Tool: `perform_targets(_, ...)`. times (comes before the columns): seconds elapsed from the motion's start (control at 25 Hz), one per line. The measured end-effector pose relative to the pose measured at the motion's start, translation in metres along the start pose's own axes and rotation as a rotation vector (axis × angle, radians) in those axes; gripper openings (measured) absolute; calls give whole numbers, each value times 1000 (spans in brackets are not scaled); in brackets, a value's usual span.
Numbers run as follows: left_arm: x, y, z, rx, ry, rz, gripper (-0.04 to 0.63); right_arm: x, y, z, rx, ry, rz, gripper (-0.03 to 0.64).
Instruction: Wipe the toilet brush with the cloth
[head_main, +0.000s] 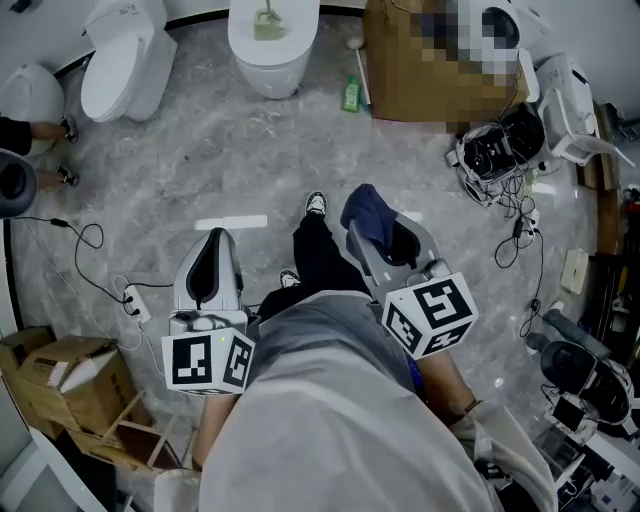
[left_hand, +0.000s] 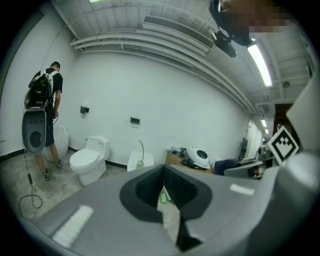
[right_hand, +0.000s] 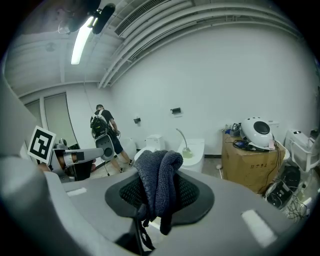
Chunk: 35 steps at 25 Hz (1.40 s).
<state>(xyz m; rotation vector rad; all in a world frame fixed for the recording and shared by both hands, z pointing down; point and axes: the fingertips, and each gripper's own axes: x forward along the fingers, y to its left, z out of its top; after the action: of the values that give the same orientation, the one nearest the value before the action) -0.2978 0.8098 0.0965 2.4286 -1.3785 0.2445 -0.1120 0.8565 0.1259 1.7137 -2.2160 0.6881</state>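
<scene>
The toilet brush (head_main: 266, 22) lies on top of a white toilet (head_main: 272, 62) at the far middle; its curved handle (left_hand: 141, 150) shows in the left gripper view and the brush (right_hand: 185, 144) also in the right gripper view. My right gripper (head_main: 385, 238) is shut on a dark blue knitted cloth (head_main: 366, 214), which is bunched over its tips and hangs between the pads (right_hand: 158, 176). My left gripper (head_main: 213, 242) is held lower left with its jaws together and nothing in them; only a thin slit shows at the left gripper (left_hand: 165, 191). Both grippers are far from the brush.
A second toilet (head_main: 120, 60) stands at the far left, with a person (left_hand: 44, 112) wearing a backpack beside it. A green bottle (head_main: 351, 93) and a cardboard box (head_main: 430, 70) are right of the brush. Cables and equipment (head_main: 497, 150) lie at the right; boxes (head_main: 70, 385) at the lower left.
</scene>
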Motion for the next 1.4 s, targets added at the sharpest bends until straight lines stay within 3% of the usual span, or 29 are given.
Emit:
perform_targets(0.84,218,13,97,53,-11,37,0,163,-111,114,37,21,156,114)
perform_targets(1.4,309,-2,121,59,-10,24,0,216,-172,145,6,60,152,112)
